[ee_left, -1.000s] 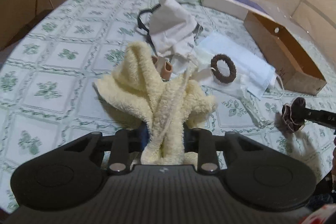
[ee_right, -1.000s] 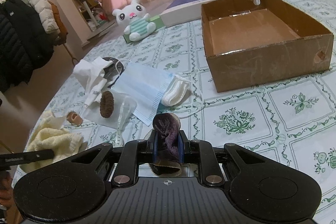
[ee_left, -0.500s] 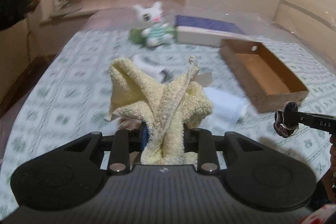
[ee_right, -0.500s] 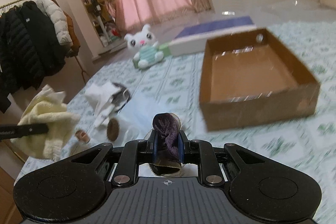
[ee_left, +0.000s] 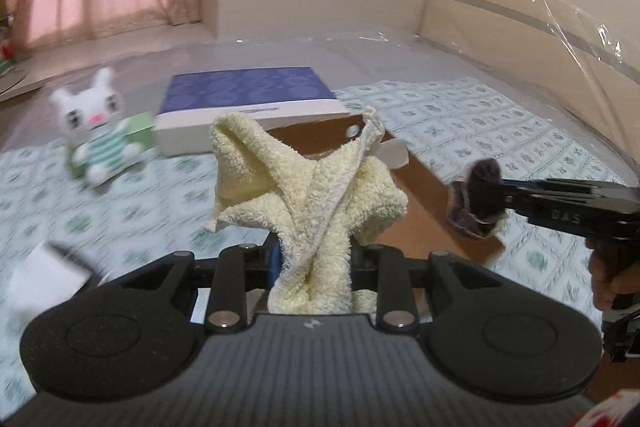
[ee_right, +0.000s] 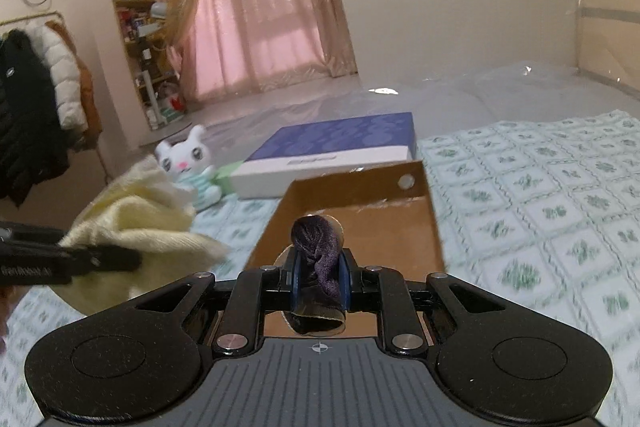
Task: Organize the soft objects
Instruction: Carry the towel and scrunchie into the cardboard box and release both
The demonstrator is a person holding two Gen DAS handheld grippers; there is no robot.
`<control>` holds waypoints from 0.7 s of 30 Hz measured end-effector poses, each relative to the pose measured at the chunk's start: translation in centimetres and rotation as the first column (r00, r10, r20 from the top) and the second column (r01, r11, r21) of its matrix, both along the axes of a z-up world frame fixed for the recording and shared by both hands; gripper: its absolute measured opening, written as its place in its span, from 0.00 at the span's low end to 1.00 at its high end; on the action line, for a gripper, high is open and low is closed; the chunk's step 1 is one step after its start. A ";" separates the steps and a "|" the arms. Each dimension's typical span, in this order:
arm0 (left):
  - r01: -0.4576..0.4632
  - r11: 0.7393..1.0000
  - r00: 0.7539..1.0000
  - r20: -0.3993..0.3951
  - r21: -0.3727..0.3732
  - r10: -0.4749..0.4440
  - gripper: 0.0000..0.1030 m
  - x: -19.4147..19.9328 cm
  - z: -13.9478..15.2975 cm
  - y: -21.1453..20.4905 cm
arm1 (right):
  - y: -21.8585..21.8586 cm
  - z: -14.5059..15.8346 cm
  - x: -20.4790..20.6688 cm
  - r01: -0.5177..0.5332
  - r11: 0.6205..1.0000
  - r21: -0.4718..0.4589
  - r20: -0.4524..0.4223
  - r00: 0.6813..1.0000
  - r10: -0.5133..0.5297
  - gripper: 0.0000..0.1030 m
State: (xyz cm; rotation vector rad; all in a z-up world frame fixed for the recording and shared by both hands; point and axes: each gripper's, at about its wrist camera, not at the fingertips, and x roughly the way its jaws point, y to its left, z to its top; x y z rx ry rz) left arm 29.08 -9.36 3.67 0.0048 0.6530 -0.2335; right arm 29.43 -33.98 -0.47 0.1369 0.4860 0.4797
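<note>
My left gripper is shut on a pale yellow towel, which bunches up in front of the camera and hangs in the air. The right gripper is shut on a small dark purple fabric piece. Both are held above the near end of an open brown cardboard box, whose inside looks bare where it shows. In the left wrist view the right gripper reaches in from the right with the dark piece. The right wrist view shows the towel at the left, pinched by the left gripper's fingers.
A white plush bunny sits by a green box, next to a flat box with a blue lid. The bed carries a green-patterned cloth under clear plastic. Coats hang on a rack at the left. A white item lies low left.
Both grippers rose off the bed with their loads and swung toward the cardboard box. The masks and brown hair ring seen earlier have dropped out of view.
</note>
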 end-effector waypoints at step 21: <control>0.044 0.999 0.979 -0.199 0.008 -0.041 0.34 22.1 -8.6 -5.2 | -0.4 -5.1 18.4 -0.014 0.994 -0.111 -0.142 0.990 -0.002 0.19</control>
